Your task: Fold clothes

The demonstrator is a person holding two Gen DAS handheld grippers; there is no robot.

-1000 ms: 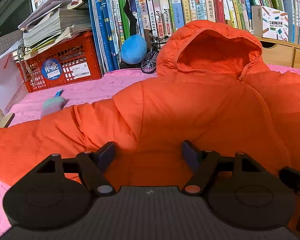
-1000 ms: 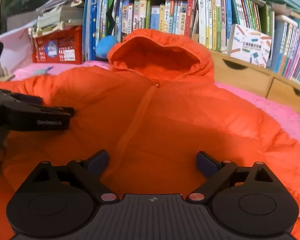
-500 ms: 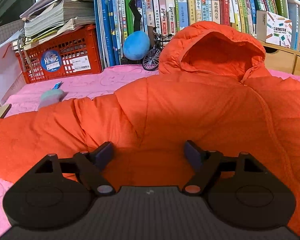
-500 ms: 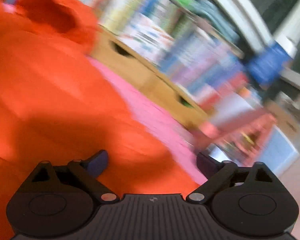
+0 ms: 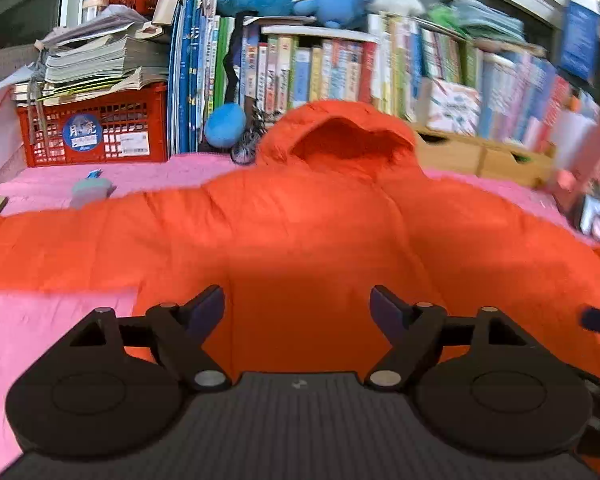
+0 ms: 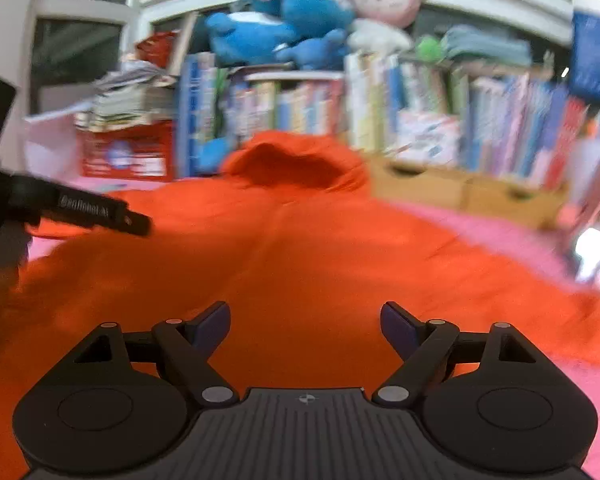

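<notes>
Two grippers hover over one orange hooded jacket [image 5: 308, 224], and both sets of fingers stand wide apart with nothing between them. The jacket lies spread flat, front side up, on a pink cover [image 5: 52, 320], its hood [image 5: 340, 140] at the far end from the fingers, up against a row of books [image 5: 320, 68]. Its sleeves run out sideways, so the garment's long stretch lies crosswise to the line of both grippers, while the closed front seam runs straight away from the fingertips toward the hood. The left gripper [image 5: 298, 308] sits over the lower body panel, just left of that seam; the left sleeve [image 5: 60, 248] reaches far out to the left of its fingers, and bare pink cover shows below the sleeve, beside the left finger. The right gripper [image 6: 305, 320] hangs over the same lower panel, with the seam running up between its fingers; the right sleeve [image 6: 520, 280] stretches off to the right of them. The right view is blurred, so fine detail there cannot be read. Part of the left gripper's body pokes into the right view at the far left. Judging by reach, each sleeve is nearer to the gripper on its own side, and the hem lies closest to both, below the fingertips. No fold is visible in the jacket as it lies now.
</notes>
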